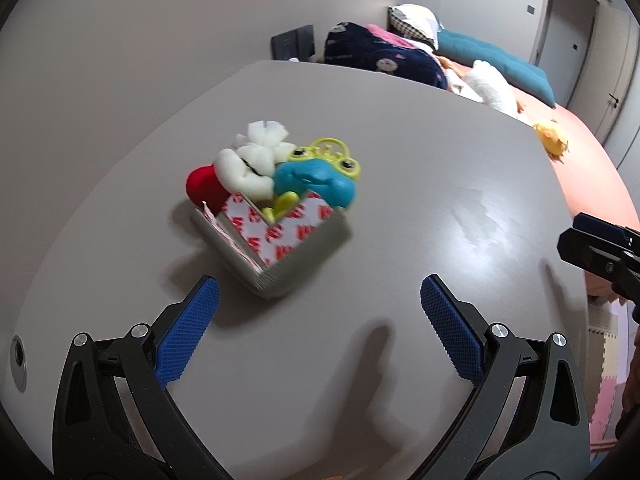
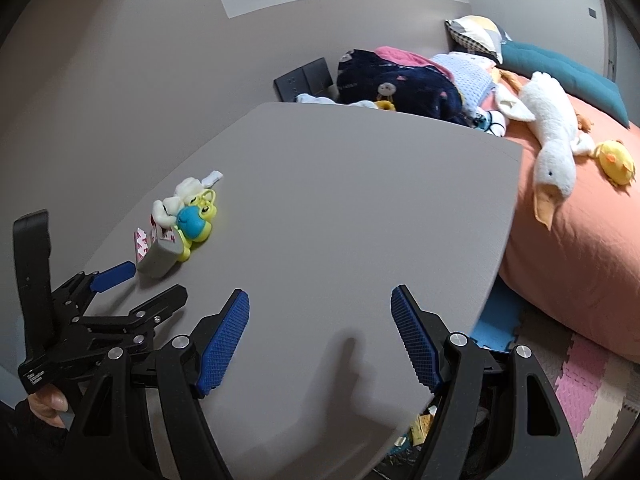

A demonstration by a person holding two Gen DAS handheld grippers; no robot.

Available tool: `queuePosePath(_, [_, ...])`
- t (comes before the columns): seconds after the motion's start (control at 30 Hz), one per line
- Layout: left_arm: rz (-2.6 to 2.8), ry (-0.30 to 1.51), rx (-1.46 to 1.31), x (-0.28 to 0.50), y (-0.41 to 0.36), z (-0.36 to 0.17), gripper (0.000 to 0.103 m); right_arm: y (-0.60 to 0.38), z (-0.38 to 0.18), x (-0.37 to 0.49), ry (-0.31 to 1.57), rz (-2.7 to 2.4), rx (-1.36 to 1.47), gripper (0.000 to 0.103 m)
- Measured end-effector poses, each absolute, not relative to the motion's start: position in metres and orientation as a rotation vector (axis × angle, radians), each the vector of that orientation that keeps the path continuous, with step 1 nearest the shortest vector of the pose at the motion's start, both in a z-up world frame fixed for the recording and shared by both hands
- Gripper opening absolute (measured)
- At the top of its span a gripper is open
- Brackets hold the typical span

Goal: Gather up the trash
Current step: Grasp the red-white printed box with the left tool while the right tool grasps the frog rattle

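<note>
On the grey table (image 1: 400,184), left of centre, lies a small heap: a grey foam corner piece with red-and-white backing paper (image 1: 276,240), and touching it a red-and-white plush toy (image 1: 236,172) and a blue-and-green frog toy (image 1: 316,176). The left gripper (image 1: 318,300) hangs just short of this heap with its blue pads wide apart and nothing between them; the right gripper (image 2: 320,316) stands further right over bare tabletop, likewise open and empty. Beyond the table's right edge a bed with an orange sheet (image 2: 568,248) carries a white goose toy (image 2: 548,136) and a yellow chick toy (image 2: 614,160).
</note>
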State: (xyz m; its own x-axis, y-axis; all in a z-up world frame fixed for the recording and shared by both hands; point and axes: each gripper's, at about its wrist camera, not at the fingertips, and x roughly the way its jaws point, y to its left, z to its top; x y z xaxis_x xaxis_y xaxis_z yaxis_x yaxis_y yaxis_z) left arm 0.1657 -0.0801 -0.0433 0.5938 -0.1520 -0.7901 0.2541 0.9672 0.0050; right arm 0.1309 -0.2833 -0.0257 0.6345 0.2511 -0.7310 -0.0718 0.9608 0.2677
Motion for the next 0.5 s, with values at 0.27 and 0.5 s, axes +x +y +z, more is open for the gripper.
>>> queuePosePath(0.27, [-0.222,0.917,0.086,0.183,-0.067,-0.049,0.097,-0.271,-0.030,0.150,0.879,0.204,0.224,0.074])
queuePosePath(0.5, [-0.224,0.912,0.072,0.196,-0.059,-0.048,0.097,-0.260,-0.032,0.163,0.891,0.218,0.217,0.074])
